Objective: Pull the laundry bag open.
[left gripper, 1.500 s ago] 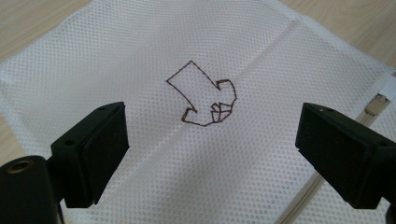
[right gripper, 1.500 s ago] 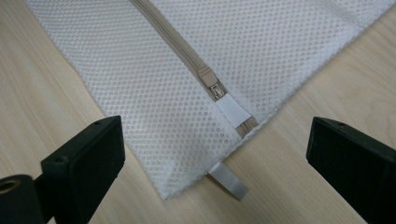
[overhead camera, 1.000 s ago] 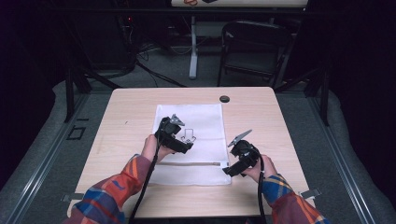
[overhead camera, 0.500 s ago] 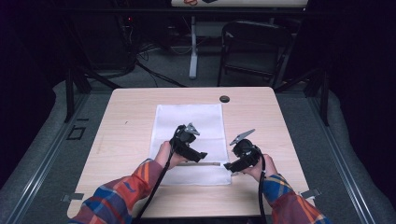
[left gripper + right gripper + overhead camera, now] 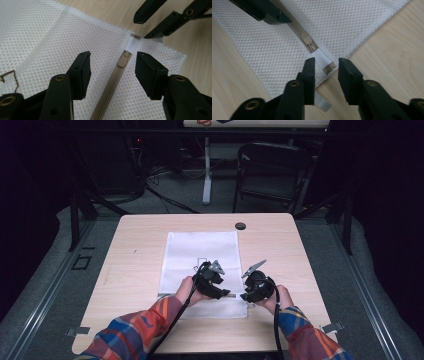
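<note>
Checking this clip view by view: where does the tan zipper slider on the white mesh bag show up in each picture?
High view: too small to pick out; it lies between the two grippers near the mesh bag's near edge.
Left gripper view: zipper slider upper centre, between the open jaws.
Right gripper view: slider above centre, beyond the open jaws.
Shared landmark: the white tab at the zipper's end.

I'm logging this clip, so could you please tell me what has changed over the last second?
The left gripper moved right and nearer the person across the mesh bag, reaching the zipper pull beside the right gripper. Both are open; nothing grasped. The bag stayed put.
</note>
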The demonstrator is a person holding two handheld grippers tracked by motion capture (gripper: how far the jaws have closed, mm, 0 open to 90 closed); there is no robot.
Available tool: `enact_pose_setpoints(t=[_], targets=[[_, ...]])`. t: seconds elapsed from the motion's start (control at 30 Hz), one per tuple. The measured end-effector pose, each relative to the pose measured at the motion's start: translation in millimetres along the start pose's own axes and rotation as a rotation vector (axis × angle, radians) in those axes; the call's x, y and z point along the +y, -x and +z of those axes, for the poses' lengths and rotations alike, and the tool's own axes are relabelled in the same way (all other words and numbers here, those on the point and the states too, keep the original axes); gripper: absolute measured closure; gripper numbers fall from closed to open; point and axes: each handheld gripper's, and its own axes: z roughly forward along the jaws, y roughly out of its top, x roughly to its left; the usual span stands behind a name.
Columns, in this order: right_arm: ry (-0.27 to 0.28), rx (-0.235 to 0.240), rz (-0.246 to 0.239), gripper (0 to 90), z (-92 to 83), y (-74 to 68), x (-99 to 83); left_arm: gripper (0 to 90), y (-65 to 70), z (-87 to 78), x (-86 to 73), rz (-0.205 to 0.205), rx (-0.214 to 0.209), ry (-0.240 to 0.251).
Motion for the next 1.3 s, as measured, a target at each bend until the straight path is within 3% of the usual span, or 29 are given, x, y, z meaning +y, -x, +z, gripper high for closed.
enact_pose_setpoints(t=[0.2, 0.27, 0.37, 0.6, 0.8, 0.93, 0.97, 1.03, 1.13, 1.3], targets=[[0.014, -0.004, -0.018, 84.0, 2.8, -1.7, 2.6, 56.7, 5.1, 10.0, 1.1, 0.022, -0.011, -0.017], [0.043, -0.001, -0.006, 86.8, 5.0, -2.8, 2.9, 61.1, 6.7, 12.7, 1.6, 0.03, -0.02, -0.021], [0.037, -0.01, -0.019, 89.5, 6.4, -1.5, 4.7, 64.5, 8.8, 17.2, 2.7, 0.047, -0.024, -0.036], [0.045, 0.0, -0.016, 90.0, 13.5, -2.7, 6.0, 68.0, 8.8, 27.7, 2.3, 0.039, -0.027, -0.054], [0.005, 0.005, -0.015, 90.0, 23.7, -3.2, 4.5, 70.8, 9.5, 31.6, 2.4, 0.07, -0.022, -0.08], [-0.008, 0.002, -0.02, 90.0, 24.8, -3.5, 4.3, 73.9, 10.8, 33.4, 1.4, 0.059, -0.035, -0.07], [0.002, 0.008, -0.006, 90.0, 26.9, -3.5, 3.1, 79.2, 13.3, 34.7, 0.8, 0.072, -0.027, -0.075], [0.031, 0.009, 0.022, 90.0, 28.5, -4.6, 1.4, 79.9, 13.6, 34.8, 1.4, 0.078, -0.022, -0.076], [0.013, 0.015, -0.013, 90.0, 26.8, -3.5, 1.5, 79.9, 12.0, 34.6, 0.9, 0.069, -0.031, -0.074], [0.033, 0.029, 0.029, 90.0, 27.0, -0.8, -1.6, 79.0, 11.3, 35.4, 0.3, 0.055, -0.036, -0.064]])
